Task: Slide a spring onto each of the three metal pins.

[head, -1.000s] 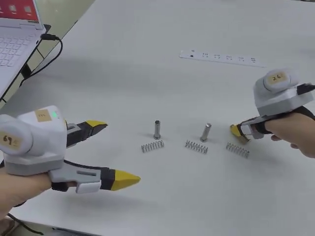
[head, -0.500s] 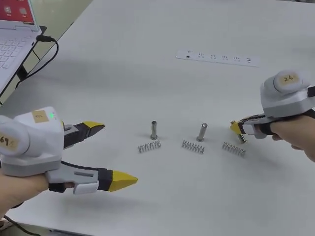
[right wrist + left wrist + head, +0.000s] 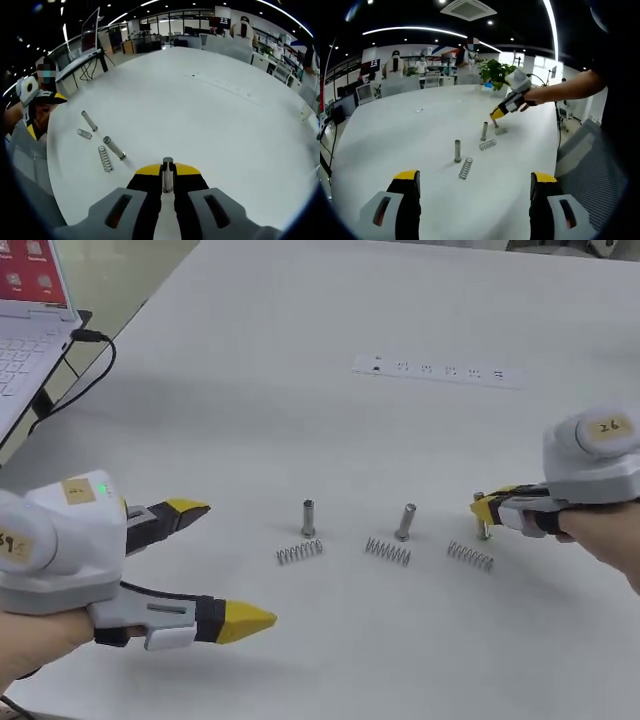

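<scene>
- Step, I judge: steadying a pin. The right gripper point(image 3: 482, 508) has its fingers closed on the end pin point(image 3: 167, 175), just right of the middle pin point(image 3: 405, 522).
- Well left of it, the left gripper point(image 3: 238, 562) gapes wide, empty.
- Near it the springs point(image 3: 387, 552) lie loose on the desk point(image 3: 300, 390); next, one needs picking up and aligning.

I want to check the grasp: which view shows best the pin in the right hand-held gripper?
The right gripper view: the pin is close and centred, clamped between the jaws of the right hand-held gripper. In the head view the yellow tips partly hide it; in the left gripper view it is far and tiny.
</scene>
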Motion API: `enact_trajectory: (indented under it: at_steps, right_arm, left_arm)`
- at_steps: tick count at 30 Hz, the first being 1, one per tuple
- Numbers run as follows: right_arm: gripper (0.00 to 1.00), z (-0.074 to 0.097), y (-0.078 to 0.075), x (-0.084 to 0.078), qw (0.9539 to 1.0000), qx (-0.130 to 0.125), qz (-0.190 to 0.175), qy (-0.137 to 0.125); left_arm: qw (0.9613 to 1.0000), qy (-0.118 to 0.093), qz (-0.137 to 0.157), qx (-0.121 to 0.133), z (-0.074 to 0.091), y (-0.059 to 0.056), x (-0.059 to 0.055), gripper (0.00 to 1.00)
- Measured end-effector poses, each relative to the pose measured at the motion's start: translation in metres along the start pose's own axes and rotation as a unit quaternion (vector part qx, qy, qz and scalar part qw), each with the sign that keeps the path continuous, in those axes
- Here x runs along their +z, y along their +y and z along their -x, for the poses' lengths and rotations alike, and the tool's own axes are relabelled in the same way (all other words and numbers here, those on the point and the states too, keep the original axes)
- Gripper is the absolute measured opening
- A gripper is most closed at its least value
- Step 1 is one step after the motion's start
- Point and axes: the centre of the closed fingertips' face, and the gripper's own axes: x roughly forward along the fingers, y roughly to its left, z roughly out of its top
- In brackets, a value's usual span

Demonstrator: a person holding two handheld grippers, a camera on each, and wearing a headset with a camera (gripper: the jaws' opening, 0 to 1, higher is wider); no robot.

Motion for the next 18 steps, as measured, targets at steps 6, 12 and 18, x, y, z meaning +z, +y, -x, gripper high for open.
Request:
enact_trajectory:
  at_steps: [6, 12, 18]
  right_arm:
    - [0.05, 0.006, 0.002, -0.001, 0.9999, -0.002, 0.001, -0.016]
    - [0.05, 0.010, 0.004, -0.005, 0.9997, -0.005, 0.007, -0.024]
    - [0.06, 0.014, 0.006, -0.009, 0.9990, -0.009, 0.014, -0.041]
  left_arm:
    - [1.0000, -0.001, -0.001, -0.001, 0.000, -0.001, 0.002, 0.88]
    - [1.0000, 0.001, -0.003, -0.002, -0.001, -0.002, 0.000, 0.88]
    - [1.0000, 0.001, -0.003, -0.002, 0.000, -0.002, 0.000, 0.88]
